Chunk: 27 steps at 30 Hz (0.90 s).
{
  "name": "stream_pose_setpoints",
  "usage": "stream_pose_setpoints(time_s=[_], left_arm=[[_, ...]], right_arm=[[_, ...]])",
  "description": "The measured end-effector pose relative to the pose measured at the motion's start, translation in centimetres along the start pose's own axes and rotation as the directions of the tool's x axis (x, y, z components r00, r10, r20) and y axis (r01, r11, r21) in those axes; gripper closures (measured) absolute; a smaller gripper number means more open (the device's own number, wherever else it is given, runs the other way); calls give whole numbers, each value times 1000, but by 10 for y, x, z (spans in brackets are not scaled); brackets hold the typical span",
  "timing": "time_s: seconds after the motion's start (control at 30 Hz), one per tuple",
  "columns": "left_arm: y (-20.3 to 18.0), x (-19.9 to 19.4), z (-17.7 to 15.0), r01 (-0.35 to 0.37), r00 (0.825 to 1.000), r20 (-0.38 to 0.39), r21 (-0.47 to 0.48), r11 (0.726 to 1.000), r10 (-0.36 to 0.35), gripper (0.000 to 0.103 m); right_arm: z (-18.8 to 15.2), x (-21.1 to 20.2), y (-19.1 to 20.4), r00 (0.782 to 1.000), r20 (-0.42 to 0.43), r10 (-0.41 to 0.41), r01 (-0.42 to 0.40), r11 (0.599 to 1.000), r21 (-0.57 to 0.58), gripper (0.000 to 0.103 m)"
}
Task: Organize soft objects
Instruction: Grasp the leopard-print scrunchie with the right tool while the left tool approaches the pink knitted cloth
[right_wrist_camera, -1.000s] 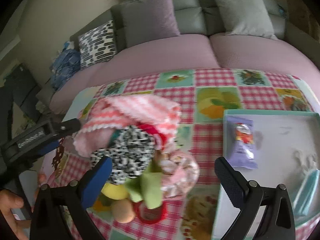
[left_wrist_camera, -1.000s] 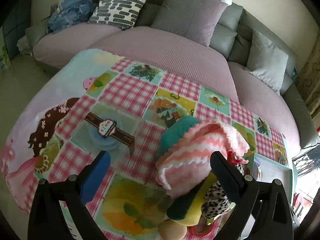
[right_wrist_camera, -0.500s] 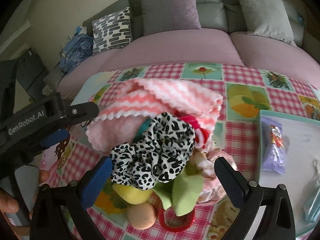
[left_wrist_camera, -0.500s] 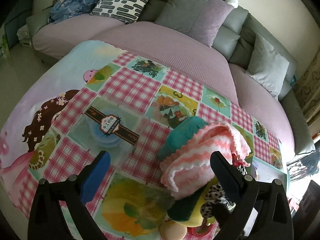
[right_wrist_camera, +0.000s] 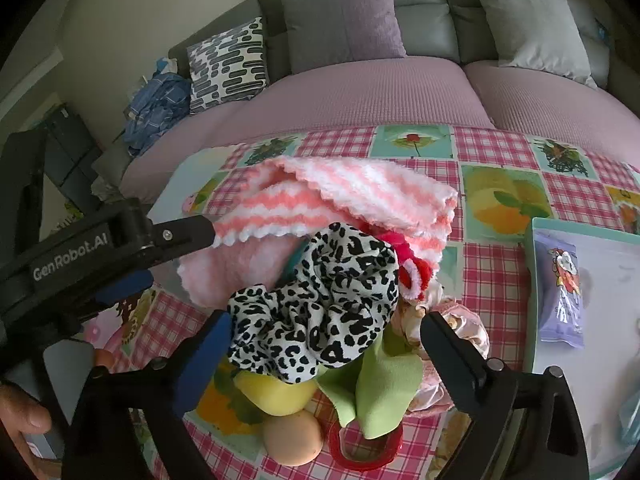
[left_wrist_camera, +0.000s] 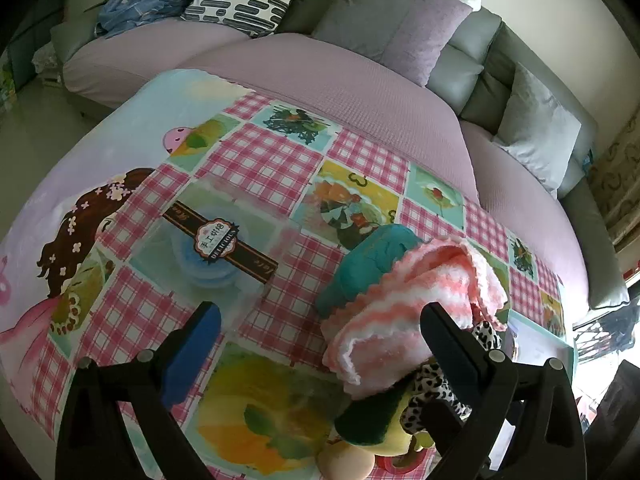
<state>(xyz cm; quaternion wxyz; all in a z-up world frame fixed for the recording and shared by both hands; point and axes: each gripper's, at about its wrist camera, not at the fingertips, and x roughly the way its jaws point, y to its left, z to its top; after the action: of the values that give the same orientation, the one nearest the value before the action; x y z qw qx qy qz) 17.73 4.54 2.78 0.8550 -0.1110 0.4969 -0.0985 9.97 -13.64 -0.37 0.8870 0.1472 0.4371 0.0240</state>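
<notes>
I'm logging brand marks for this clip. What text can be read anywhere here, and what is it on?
"GenRobot.AI": on the left tongs' black body, seen from the right wrist.
"DELICIOUS": on the dark label band across the clear box; the characters above it and the script along the band are too blurred to read.
Purple packet in the tray: print too small to read.

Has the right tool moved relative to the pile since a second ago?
Yes. The right tool has closed in on the leopard scrunchie, which now sits between its closing jaws; the tray slid toward the view's right edge.
</notes>
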Motion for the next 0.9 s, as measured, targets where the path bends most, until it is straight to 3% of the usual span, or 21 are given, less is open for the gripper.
stream_pose_setpoints(time_s=[0.2, 0.9], left_arm=[[-3, 1, -1, -2, 1000, -2, 8, 1000, 2, 3], [-7, 1, -2, -5, 1000, -5, 28, 1000, 5, 3]], right_arm=[[-1, -1, 3, 999, 7, 38, -38, 999, -6, 27], [0, -14, -17, 993, 37, 114, -116, 992, 42, 65]])
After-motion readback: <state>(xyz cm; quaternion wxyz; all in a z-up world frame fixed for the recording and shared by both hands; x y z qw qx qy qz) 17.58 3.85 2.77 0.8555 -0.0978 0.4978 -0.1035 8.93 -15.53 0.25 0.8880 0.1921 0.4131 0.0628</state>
